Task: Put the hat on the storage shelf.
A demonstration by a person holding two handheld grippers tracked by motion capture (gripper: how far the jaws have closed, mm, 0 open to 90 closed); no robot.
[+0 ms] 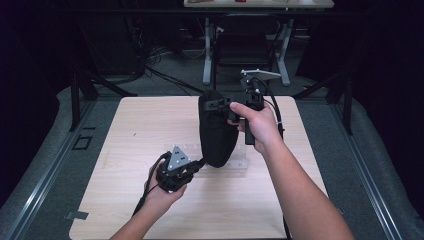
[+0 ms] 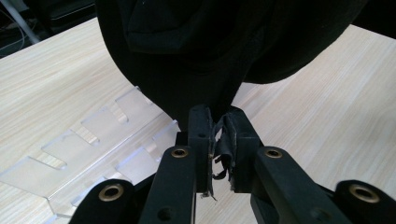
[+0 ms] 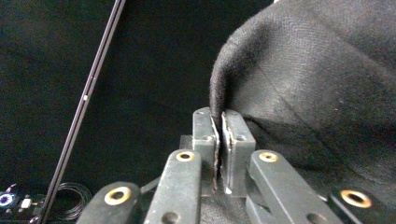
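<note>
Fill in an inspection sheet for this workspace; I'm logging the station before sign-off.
Surface: wooden table, bare apart from the items below.
Job's things: black cloth held up between both grippers; clear rack lying on the table under it.
Clutter: nothing seen.
Grippers: left gripper shut on the cloth's lower end; right gripper shut on its upper edge.
Cables: one cable trails from the right gripper.
Surroundings: grey floor, dark room, desk legs behind.

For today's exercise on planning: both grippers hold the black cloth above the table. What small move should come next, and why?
Probably draw the two grippers apart. The right gripper pinches the black cloth's upper edge, the left gripper its lower end, and it hangs bunched over the clear plastic rack. Spreading would open it flat.
</note>
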